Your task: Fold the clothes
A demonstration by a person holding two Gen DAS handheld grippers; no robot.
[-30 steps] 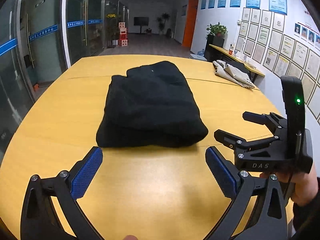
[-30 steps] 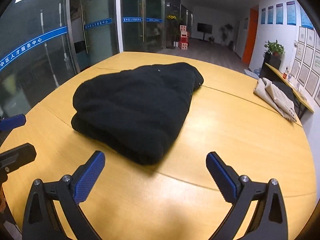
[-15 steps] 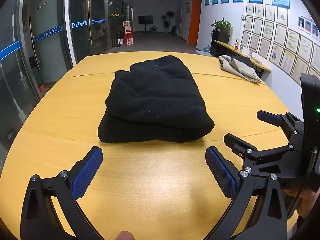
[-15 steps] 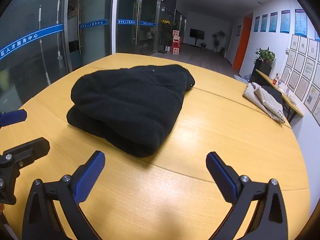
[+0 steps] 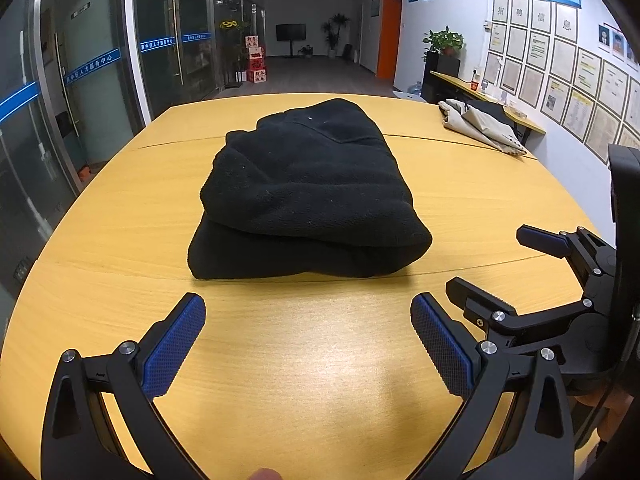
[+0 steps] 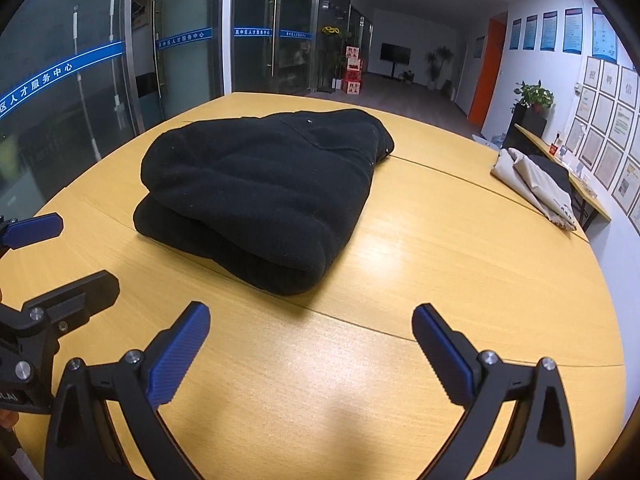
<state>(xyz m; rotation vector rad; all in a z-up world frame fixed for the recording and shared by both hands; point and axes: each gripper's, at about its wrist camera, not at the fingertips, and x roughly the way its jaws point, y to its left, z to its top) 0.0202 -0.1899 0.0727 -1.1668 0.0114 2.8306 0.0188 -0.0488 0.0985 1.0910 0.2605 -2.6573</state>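
Note:
A black fleece garment (image 5: 308,196) lies folded in a thick stack on the yellow wooden table (image 5: 304,360); it also shows in the right wrist view (image 6: 260,192). My left gripper (image 5: 308,320) is open and empty, held back from the stack's near edge. My right gripper (image 6: 310,328) is open and empty, near the stack's front right corner. The right gripper shows at the right of the left wrist view (image 5: 508,272), and the left gripper shows at the left edge of the right wrist view (image 6: 60,256).
A beige garment (image 5: 480,128) lies at the table's far right edge; it also shows in the right wrist view (image 6: 536,184). Glass doors (image 6: 80,80) stand to the left. A wall with framed papers (image 5: 560,64) is on the right.
Both grippers have drawn back and lowered a little from the folded stack, staying open. The garment has not moved.

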